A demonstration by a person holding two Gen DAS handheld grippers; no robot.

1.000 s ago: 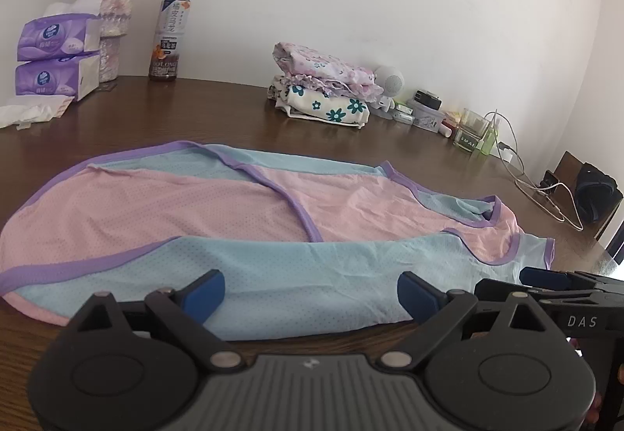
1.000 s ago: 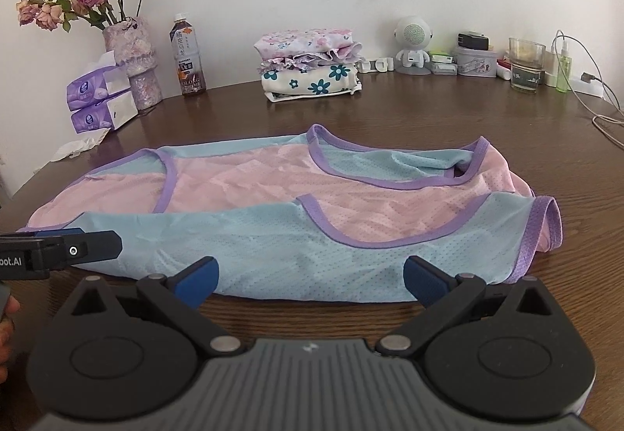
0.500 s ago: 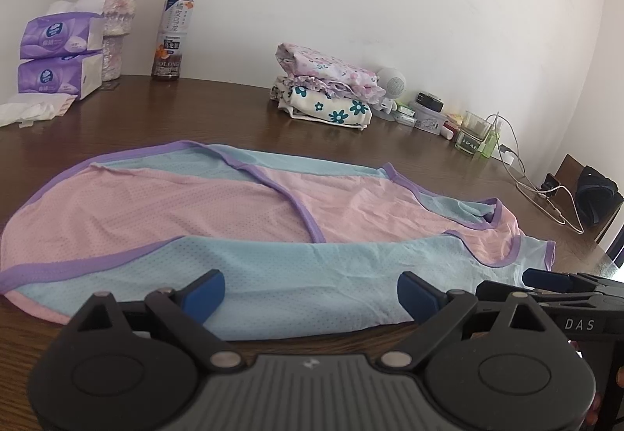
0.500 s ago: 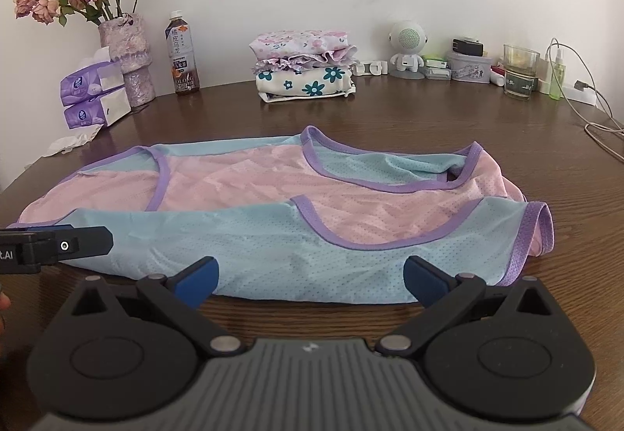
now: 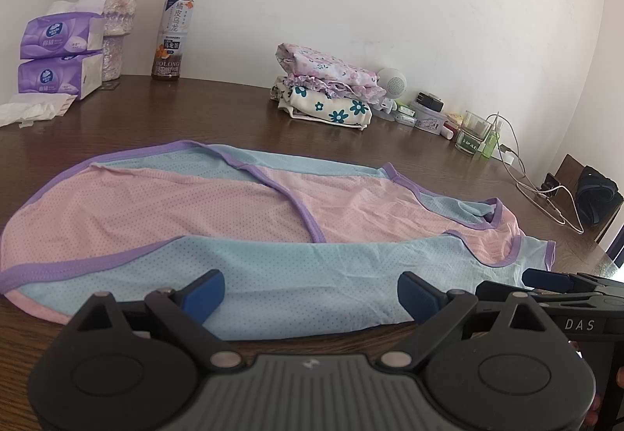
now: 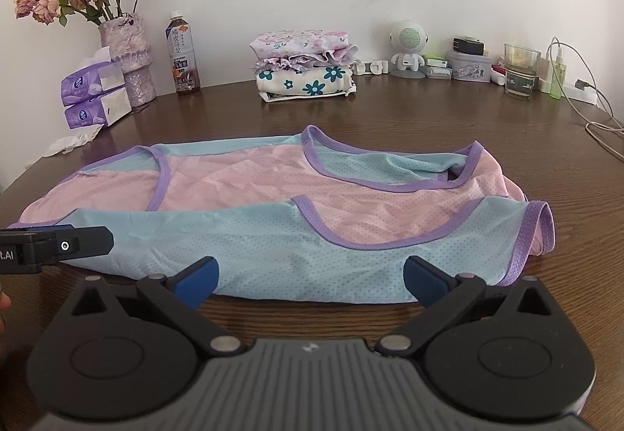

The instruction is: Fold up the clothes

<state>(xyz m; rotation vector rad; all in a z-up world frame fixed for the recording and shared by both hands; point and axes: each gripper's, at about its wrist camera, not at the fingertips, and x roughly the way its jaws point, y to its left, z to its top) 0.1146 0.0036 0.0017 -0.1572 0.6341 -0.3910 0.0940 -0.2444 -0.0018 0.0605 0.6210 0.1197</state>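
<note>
A pink and pale-blue mesh garment with purple trim [image 6: 296, 212] lies spread flat across the near half of the dark wooden counter [image 6: 448, 119], its near blue edge just ahead of both claws; the left claw [image 5: 310, 294] stands wide, holding nothing, and the right claw [image 6: 310, 281] likewise wide and empty. The step looks like taking that near edge at 2 points; each claw should slide low along the counter, pinch both layers together near the hem, then lift evenly so the fold toward the far side stays straight.
</note>
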